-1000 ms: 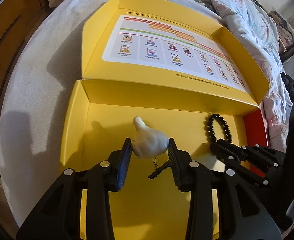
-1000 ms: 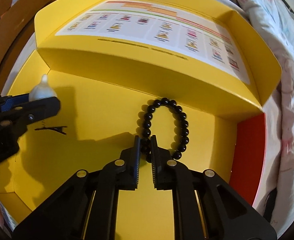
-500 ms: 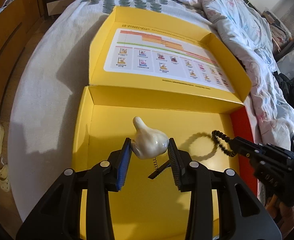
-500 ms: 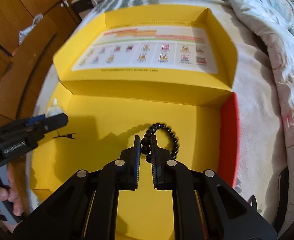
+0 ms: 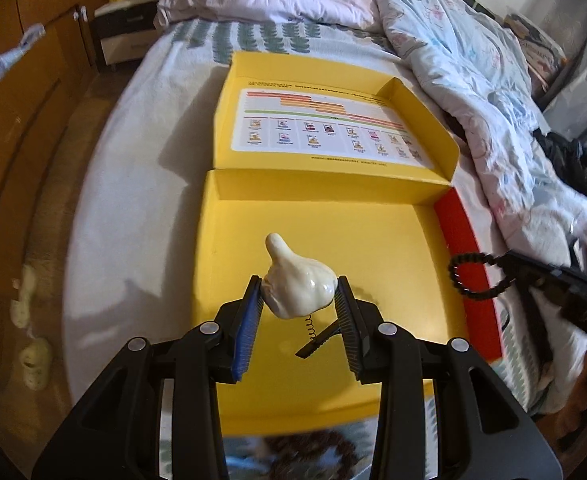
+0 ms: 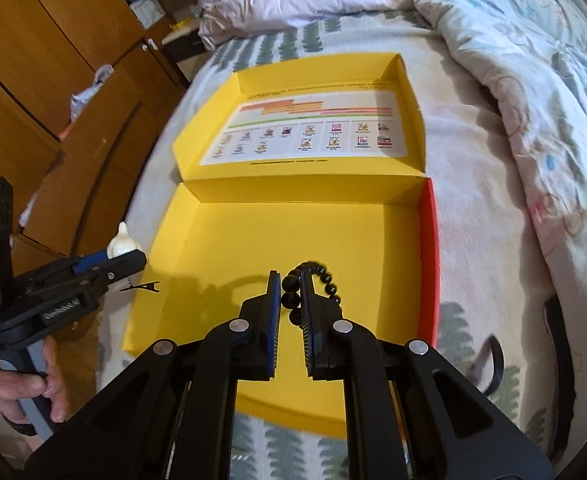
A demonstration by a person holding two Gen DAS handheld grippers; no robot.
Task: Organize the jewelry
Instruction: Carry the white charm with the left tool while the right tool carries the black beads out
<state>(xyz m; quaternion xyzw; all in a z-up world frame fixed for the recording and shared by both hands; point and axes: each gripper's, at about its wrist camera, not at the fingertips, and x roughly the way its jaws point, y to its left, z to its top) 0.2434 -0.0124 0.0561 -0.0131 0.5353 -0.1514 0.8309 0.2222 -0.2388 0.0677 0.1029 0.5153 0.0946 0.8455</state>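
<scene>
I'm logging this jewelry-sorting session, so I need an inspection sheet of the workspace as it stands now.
Surface: bed with a pale cover; an open yellow box lies on it, lid folded back, printed sheet inside the lid.
Job's things: white hair clip with spring and black toothed clip; black bead bracelet. Both held above the box; box floor bare.
Clutter: crumpled quilts along the far and right sides.
Grippers: left gripper shut on the hair clip; right gripper shut on the bracelet.
Cables: dark strap on the bed at right; what it is cannot be told.
Surroundings: wooden cabinets, small nightstand.
</scene>
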